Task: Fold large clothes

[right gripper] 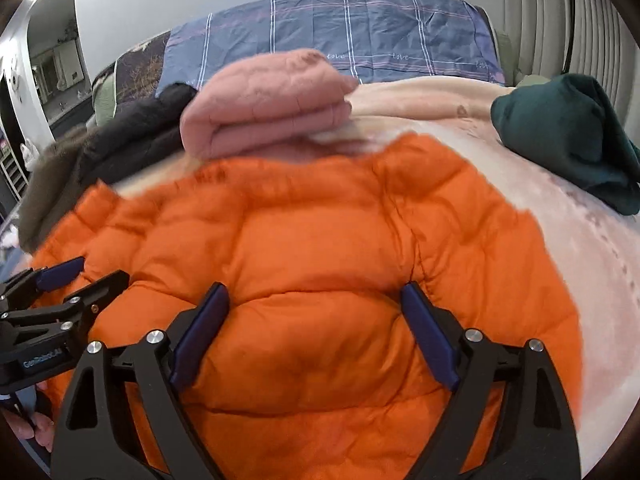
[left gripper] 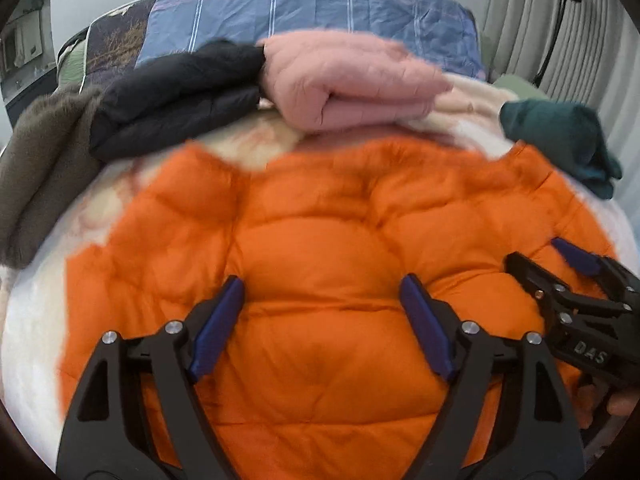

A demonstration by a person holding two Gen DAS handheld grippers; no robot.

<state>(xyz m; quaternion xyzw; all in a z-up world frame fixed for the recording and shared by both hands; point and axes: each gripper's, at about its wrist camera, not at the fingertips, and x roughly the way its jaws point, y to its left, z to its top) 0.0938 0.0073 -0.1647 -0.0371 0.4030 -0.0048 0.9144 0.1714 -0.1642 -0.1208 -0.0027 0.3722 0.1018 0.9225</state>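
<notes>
While orange jacket [left gripper: 312,280] lies spread, your left gripper [left gripper: 322,320] and right gripper [right gripper: 314,328] hover released, empty; next pick edge, fold over.

Orange puffer jacket [left gripper: 320,248]: quilted, shiny shell, spread flat on the bed, fills the near middle; stitched panels puffed up, edges blurred. Pink quilted garment [left gripper: 344,80]: folded into a thick bundle, lies at the far edge just beyond the orange jacket. Black padded garment [left gripper: 176,100]: folded, touching the pink bundle on its left. Dark green garment [right gripper: 568,132]: bunched in a lump at far right, apart from the orange jacket
</notes>
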